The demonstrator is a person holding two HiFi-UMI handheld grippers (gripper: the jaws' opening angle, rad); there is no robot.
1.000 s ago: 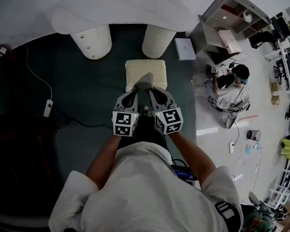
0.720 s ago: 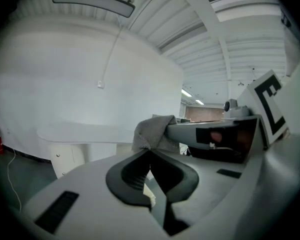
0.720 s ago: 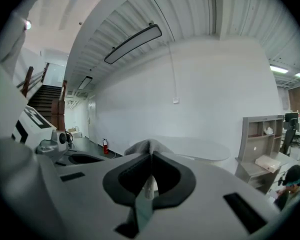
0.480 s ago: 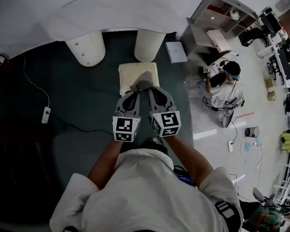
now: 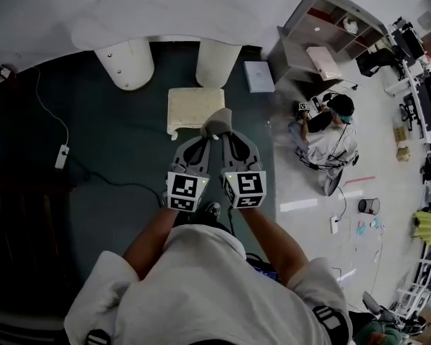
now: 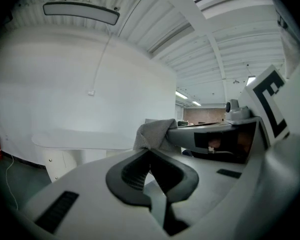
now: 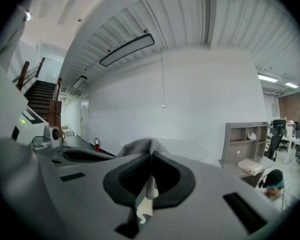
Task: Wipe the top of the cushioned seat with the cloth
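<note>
The cream cushioned seat point(image 5: 194, 108) stands on the dark carpet in front of me in the head view. A grey cloth point(image 5: 217, 123) hangs bunched over its front right corner. My left gripper point(image 5: 203, 141) and right gripper point(image 5: 226, 139) meet at the cloth side by side, both shut on it. In the left gripper view the cloth point(image 6: 155, 133) bulges past the closed jaws of the left gripper point(image 6: 150, 153), with the right gripper's body beside it. In the right gripper view a fold of the cloth point(image 7: 136, 146) sits atop the right gripper point(image 7: 151, 156) and a strip hangs between its jaws. Both gripper views look level at the wall, so the seat is hidden there.
A white round table point(image 5: 165, 16) on two thick cylindrical legs stands just beyond the seat. A power strip point(image 5: 60, 157) with cables lies at the left. A white box point(image 5: 258, 76), a grey shelf unit point(image 5: 323, 31) and a seated person point(image 5: 329, 131) are at the right.
Both grippers and the cloth have drawn back from the seat's top toward its front right corner. The seat now shows almost wholly uncovered and lies farther from me.
</note>
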